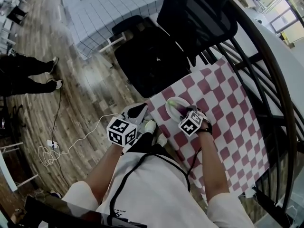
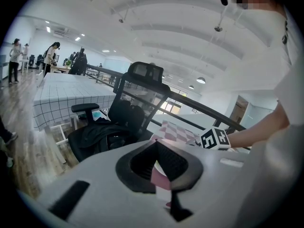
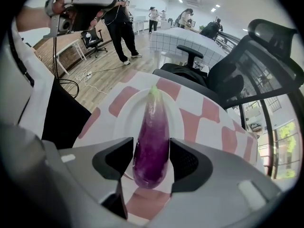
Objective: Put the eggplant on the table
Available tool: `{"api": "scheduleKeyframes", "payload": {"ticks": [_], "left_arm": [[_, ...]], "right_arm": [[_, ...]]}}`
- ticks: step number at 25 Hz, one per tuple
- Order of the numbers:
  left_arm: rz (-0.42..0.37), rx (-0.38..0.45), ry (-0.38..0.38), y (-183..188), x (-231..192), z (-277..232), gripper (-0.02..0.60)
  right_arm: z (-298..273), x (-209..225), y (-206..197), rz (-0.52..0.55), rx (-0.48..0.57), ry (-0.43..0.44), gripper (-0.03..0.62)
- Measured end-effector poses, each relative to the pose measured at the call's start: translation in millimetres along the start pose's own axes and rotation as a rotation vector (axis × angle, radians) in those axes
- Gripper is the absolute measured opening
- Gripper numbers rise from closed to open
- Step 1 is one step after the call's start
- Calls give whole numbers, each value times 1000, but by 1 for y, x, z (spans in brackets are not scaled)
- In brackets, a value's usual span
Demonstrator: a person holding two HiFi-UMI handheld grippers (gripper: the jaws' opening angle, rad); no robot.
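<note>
A purple eggplant (image 3: 153, 137) with a green tip lies lengthwise over a white plate (image 3: 124, 118) on the red-and-white checked table (image 3: 204, 122). My right gripper (image 3: 151, 163) is shut on the eggplant, with one jaw against each side of its thick end. I cannot tell whether the eggplant is lifted off the plate. In the head view, the right gripper (image 1: 189, 117) is over the plate (image 1: 170, 103) at the table's near corner. My left gripper (image 1: 137, 110) hangs off the table edge above the floor. Its jaws are shut on nothing, as the left gripper (image 2: 164, 182) view shows.
A black office chair (image 1: 156, 56) stands just beyond the table's corner. A black railing (image 1: 266, 80) curves along the table's far side. Farther off is a grid-patterned table (image 1: 109, 8). A white cable (image 1: 71, 141) lies on the wood floor, and a person's legs (image 1: 28, 75) are at left.
</note>
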State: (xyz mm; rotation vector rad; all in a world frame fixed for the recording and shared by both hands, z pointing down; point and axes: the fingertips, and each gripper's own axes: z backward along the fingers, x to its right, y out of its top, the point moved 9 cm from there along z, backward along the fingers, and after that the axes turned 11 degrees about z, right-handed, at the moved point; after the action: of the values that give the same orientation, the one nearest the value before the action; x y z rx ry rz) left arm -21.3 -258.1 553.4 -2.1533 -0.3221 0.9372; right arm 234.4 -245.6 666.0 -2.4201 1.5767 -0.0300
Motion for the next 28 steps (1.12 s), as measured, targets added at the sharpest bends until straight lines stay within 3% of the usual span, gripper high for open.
{"api": "scheduleKeyframes", "payload": {"ticks": [15, 28], "left_arm": [[-27, -5, -10, 8, 1, -3, 3], [-56, 11, -25, 17, 13, -3, 3]], "right_arm": [[1, 5, -10, -34, 16, -24, 250], [27, 6, -9, -145, 137, -15, 265]]}}
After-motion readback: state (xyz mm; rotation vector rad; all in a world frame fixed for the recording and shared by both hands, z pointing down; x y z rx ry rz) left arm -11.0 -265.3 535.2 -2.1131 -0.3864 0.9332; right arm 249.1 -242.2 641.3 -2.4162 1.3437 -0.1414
